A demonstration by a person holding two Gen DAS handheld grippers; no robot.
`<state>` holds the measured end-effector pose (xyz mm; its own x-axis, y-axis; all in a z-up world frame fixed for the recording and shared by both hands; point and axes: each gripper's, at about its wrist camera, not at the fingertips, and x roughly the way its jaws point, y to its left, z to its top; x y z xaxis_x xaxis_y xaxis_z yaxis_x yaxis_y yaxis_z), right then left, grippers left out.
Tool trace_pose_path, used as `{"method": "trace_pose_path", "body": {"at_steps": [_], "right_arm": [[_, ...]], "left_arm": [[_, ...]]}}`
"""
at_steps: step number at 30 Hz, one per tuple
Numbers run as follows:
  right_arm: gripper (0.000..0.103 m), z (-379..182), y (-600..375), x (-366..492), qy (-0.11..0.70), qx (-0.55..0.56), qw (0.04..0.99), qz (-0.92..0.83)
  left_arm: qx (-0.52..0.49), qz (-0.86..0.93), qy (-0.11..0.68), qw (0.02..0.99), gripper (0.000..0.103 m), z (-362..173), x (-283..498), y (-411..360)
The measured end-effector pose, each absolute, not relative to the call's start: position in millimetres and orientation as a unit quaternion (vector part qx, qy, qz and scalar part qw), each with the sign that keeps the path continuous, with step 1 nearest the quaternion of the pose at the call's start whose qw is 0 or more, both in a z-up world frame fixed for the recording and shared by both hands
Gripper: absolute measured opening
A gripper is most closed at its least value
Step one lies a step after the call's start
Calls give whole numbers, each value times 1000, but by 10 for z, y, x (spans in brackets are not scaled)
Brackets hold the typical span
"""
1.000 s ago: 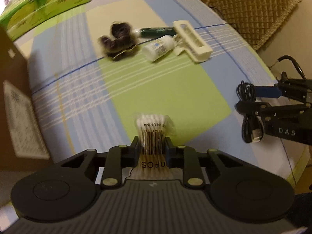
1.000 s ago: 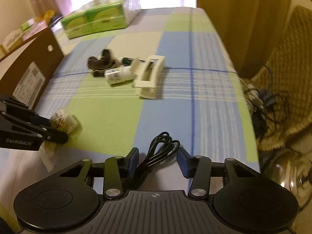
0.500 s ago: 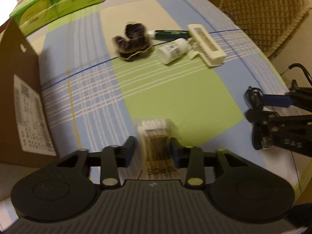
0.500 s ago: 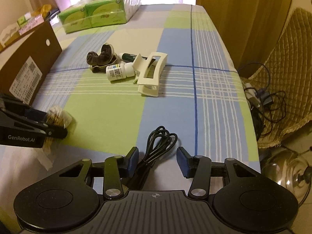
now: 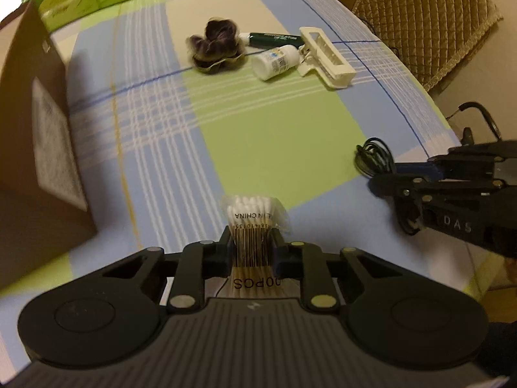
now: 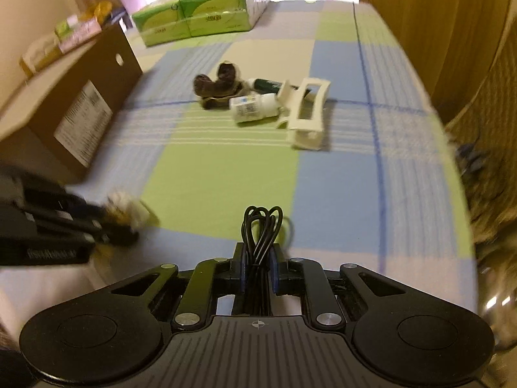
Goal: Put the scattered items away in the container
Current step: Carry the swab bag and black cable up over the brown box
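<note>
**Both claws loaded, rest of the pile waiting**

So over at 9 o'clock there's the brown cardboard box sitting on the checked table, white label facing in. The left claw is clamped tight on a pack of cotton swabs, barcode side up, down at 6 o'clock in its own view.

Up around 12 o'clock the leftover stuff is bunched together: a dark scrunchie, just right of it a green tube, a little white bottle lying on its side, and a cream clip touching the bottle. Green tissue packs sit way back at 11 o'clock.

The right claw is squeezed shut on a coiled black cable, loops poking out ahead of the fingers. From the left camera it's over at 3 o'clock.
</note>
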<state>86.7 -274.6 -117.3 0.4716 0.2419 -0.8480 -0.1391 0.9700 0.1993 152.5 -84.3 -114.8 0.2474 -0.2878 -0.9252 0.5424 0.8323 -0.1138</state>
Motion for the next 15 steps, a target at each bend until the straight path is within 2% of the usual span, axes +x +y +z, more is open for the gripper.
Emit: {"method": "trace_pose_path", "body": {"at_steps": [15], "right_arm": [[16,-532,-1775,1038,470,99,841,249]], "left_arm": [[39,-216,481,849,17,-216,1345,277]]}}
